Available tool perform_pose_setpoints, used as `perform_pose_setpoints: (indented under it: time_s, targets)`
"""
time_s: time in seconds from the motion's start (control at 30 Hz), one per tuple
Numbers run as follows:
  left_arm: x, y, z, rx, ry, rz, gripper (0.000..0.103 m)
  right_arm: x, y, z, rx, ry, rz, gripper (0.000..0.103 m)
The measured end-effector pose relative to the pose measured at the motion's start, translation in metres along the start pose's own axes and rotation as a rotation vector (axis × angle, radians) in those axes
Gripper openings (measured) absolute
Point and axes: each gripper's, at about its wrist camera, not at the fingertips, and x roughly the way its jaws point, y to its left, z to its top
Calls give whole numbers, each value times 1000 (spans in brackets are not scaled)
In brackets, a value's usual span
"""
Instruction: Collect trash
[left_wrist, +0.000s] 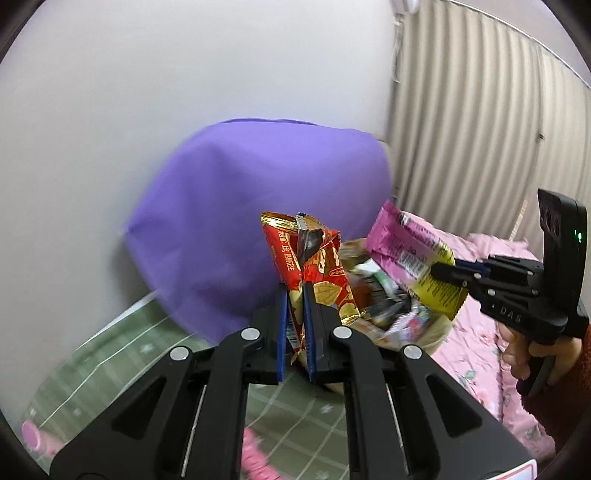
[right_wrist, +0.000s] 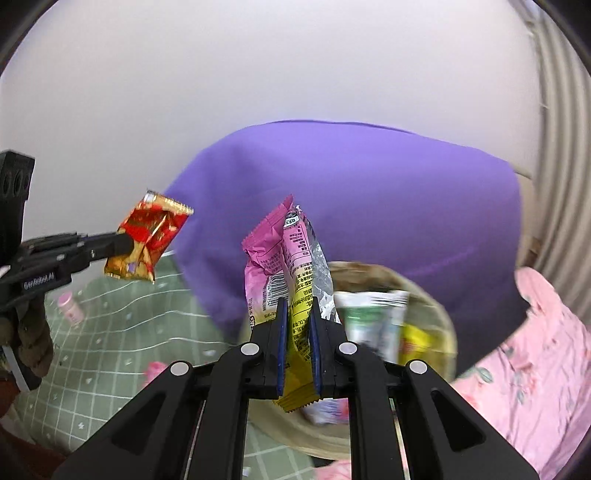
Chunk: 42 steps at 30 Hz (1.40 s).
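My left gripper (left_wrist: 295, 299) is shut on a red and gold snack wrapper (left_wrist: 314, 266), held upright in the air; it also shows in the right wrist view (right_wrist: 147, 236). My right gripper (right_wrist: 298, 314) is shut on a pink and yellow wrapper (right_wrist: 284, 258), held above a round tan basket (right_wrist: 439, 306); this wrapper also shows in the left wrist view (left_wrist: 410, 254). The basket (left_wrist: 439, 328) holds several wrappers. The left gripper is left of the basket, the right gripper over its near left side.
A large purple cushion (right_wrist: 369, 206) leans on the white wall behind the basket. A green checked bed sheet (right_wrist: 122, 332) lies on the left, a pink floral blanket (right_wrist: 535, 369) on the right. A small pink bottle (right_wrist: 70, 306) lies on the sheet. Curtains (left_wrist: 480, 129) hang at right.
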Motion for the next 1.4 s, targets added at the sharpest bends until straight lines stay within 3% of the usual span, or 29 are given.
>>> perform_pose_setpoints:
  time_s: [0.23, 0.43, 0.6, 0.83, 1.1, 1.17, 1.23, 1.4]
  targets:
    - [49, -39, 12, 24, 54, -118, 7, -10, -62, -5, 71, -1, -101, 12]
    - [97, -67, 12, 38, 150, -189, 7, 12, -82, -14, 84, 70, -72, 12]
    - [144, -74, 2, 30, 260, -152, 8, 63, -82, -22, 46, 172, 1, 12]
    - [187, -63, -10, -53, 333, -65, 8, 122, -91, -23, -4, 274, 94, 12]
    - [179, -50, -21, -105, 310, -86, 12, 111, -86, -35, -24, 278, 87, 13]
    - [173, -50, -24, -100, 299, -95, 16, 101, -87, -42, -6, 266, 57, 23]
    - [164, -48, -26, -112, 284, -114, 21, 89, -84, -46, 8, 237, 21, 45]
    - [123, -42, -33, -122, 231, -130, 40, 62, -72, -57, 42, 188, -67, 48]
